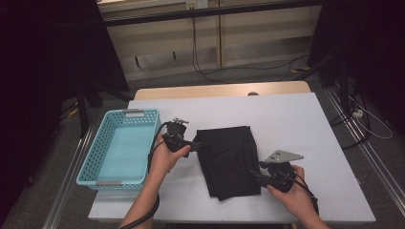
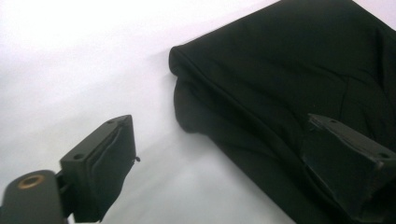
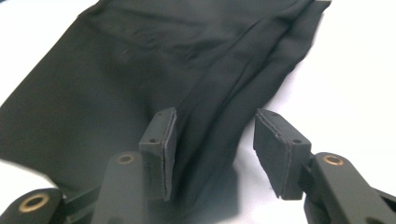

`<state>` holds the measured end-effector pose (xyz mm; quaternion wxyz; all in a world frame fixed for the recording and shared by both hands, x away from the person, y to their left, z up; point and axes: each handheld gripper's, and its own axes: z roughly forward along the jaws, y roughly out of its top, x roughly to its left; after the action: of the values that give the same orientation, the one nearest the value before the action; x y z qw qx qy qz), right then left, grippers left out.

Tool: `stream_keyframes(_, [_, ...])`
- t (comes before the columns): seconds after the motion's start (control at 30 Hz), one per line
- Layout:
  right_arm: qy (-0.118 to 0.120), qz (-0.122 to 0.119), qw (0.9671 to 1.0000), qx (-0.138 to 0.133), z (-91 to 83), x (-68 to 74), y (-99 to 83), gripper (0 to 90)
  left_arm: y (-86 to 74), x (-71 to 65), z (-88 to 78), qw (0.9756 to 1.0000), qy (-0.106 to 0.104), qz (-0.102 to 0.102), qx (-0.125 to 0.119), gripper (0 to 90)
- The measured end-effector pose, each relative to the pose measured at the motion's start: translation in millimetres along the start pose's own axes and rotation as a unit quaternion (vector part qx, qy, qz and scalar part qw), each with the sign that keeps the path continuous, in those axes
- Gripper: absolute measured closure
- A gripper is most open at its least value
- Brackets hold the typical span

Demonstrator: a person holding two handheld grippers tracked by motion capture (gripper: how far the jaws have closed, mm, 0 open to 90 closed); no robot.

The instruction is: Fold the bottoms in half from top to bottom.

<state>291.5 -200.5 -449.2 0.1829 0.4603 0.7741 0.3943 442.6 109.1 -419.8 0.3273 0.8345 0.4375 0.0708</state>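
Empty turquoise basket [image 1: 97,157] on white table [image 1: 305,129].

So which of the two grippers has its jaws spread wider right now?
The left gripper, at the black cloth's basket-side edge: its jaws stand far apart. The right gripper, at the near corner, gapes less.

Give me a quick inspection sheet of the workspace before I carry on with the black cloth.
Surface: white table, bare around the work.
Job's things: folded black cloth lies flat mid-table; turquoise basket to its left, nothing seen inside.
Clutter: nothing seen.
Grippers: left gripper open at the cloth's left edge, one jaw over the fabric, one over the table; right gripper open at its near right edge, fabric between the jaws, pads not pressing.
Cables: a black cable trails from each gripper along the forearm.
Surroundings: floor cables beyond the table; dark stands on both sides.
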Motion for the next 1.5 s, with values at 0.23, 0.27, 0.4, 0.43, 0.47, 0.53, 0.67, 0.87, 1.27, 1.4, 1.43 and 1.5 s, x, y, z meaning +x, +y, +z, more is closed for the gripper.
stream_keyframes(0.23, [-0.017,0.020,0.9997,0.002,2.6,-5.6,-2.4,33.2,1.5,-6.0,2.2,0.9999,-0.002,0.012,0.000,10.0])
stream_keyframes(0.27, [-0.016,0.022,0.9996,0.004,2.6,-5.9,-3.1,33.2,1.3,-6.7,2.7,0.9999,-0.002,0.012,0.001,10.0])
stream_keyframes(0.4, [0.002,0.027,0.9996,0.009,4.5,-4.5,-5.4,33.2,1.1,-7.8,2.9,0.9999,-0.002,0.015,0.000,10.0])
stream_keyframes(0.43, [0.005,0.023,0.9996,0.015,5.9,-3.0,-5.8,33.2,0.8,-8.4,3.1,0.9998,-0.001,0.019,-0.001,10.0])
stream_keyframes(0.47, [0.006,0.020,0.9995,0.021,7.7,-1.1,-6.6,33.3,0.2,-9.2,3.0,0.9998,-0.003,0.020,0.000,10.0])
stream_keyframes(0.53, [0.003,0.019,0.9992,0.034,10.6,1.6,-9.1,34.5,-1.3,-10.2,2.1,0.9997,-0.003,0.023,0.001,10.0])
stream_keyframes(0.67, [-0.009,0.022,0.9990,0.038,10.0,4.8,-9.2,35.9,-3.2,-9.1,-1.6,0.9997,0.000,0.025,-0.002,10.0])
stream_keyframes(0.87, [-0.011,0.022,0.9991,0.035,10.7,11.2,-9.8,46.2,-4.4,-6.8,-3.7,0.9998,0.003,0.019,-0.005,10.0])
stream_keyframes(1.27, [0.012,0.053,0.9979,0.034,19.8,19.4,-3.4,72.1,0.5,3.1,-2.7,0.9999,0.004,0.005,-0.010,7.2])
stream_keyframes(1.4, [0.021,0.056,0.9976,0.035,21.8,18.5,-1.3,77.2,5.5,2.1,0.8,1.0000,-0.001,0.004,-0.007,6.0])
stream_keyframes(1.43, [0.023,0.060,0.9973,0.034,22.0,17.9,-1.4,77.8,7.0,2.1,1.8,1.0000,0.000,0.004,-0.006,5.9])
stream_keyframes(1.5, [0.028,0.062,0.9972,0.032,21.8,16.8,-1.6,78.4,10.0,3.3,6.2,0.9999,0.009,0.009,0.005,5.9])
